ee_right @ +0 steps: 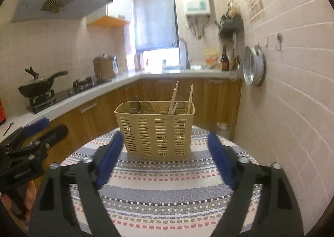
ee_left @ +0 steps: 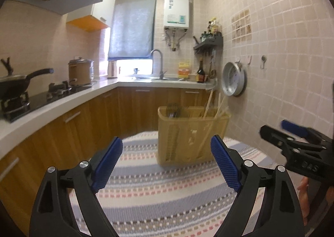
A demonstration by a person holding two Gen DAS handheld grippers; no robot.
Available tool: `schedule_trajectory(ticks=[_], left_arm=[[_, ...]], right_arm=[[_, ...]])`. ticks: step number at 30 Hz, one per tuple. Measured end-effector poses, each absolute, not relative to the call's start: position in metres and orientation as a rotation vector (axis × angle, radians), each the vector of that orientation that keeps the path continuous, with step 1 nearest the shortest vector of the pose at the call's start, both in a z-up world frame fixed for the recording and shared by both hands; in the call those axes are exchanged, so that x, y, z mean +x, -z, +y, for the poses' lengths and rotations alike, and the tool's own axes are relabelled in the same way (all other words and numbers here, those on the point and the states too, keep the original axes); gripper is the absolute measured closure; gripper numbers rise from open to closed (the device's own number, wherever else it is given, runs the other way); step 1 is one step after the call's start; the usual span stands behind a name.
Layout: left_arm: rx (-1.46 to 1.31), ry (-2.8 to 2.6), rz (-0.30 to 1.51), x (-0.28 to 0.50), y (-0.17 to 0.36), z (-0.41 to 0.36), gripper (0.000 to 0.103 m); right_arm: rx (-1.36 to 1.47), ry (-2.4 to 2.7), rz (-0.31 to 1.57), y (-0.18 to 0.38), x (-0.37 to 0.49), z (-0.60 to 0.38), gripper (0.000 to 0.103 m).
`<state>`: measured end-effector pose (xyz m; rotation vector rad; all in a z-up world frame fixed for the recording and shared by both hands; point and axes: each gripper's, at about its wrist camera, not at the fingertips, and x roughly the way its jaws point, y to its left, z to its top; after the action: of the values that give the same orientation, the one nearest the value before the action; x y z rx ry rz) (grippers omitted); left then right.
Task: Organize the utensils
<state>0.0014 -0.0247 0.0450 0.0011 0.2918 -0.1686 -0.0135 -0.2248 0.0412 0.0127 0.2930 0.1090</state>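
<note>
A beige slotted utensil basket (ee_left: 192, 138) (ee_right: 155, 130) stands at the far side of a round table with a striped cloth (ee_left: 158, 193) (ee_right: 167, 186). Wooden chopsticks (ee_left: 210, 109) (ee_right: 174, 99) stick up from its right part and dark metal utensils (ee_left: 174, 110) (ee_right: 135, 106) from its left part. My left gripper (ee_left: 167, 164) is open and empty above the cloth, just short of the basket. My right gripper (ee_right: 165, 159) is open and empty, its fingertips either side of the basket's near face. It shows in the left wrist view (ee_left: 296, 138) too.
A kitchen counter (ee_left: 62, 99) with a hob, a black pan (ee_right: 39, 86) and a pot (ee_left: 80, 71) runs along the left. A sink and bottles are at the back. The tiled wall (ee_right: 292, 111) with a hung metal pan (ee_right: 253, 67) is close on the right.
</note>
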Motion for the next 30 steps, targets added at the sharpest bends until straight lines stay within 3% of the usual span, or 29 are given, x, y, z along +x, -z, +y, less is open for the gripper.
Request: schedule_trajectory(ticks=[9, 30], left_arm=[[-0.03, 0.049, 0.27, 0.006, 0.007, -0.032, 0.019], [-0.004, 0.005, 0.228, -0.005, 0.01, -0.038, 0.011]], right_arm=[[-0.053, -0.041, 0.191, -0.001, -0.023, -0.211, 0.009], [-0.001, -0.084, 0.282, 0.025, -0.014, -0.213, 0.009]])
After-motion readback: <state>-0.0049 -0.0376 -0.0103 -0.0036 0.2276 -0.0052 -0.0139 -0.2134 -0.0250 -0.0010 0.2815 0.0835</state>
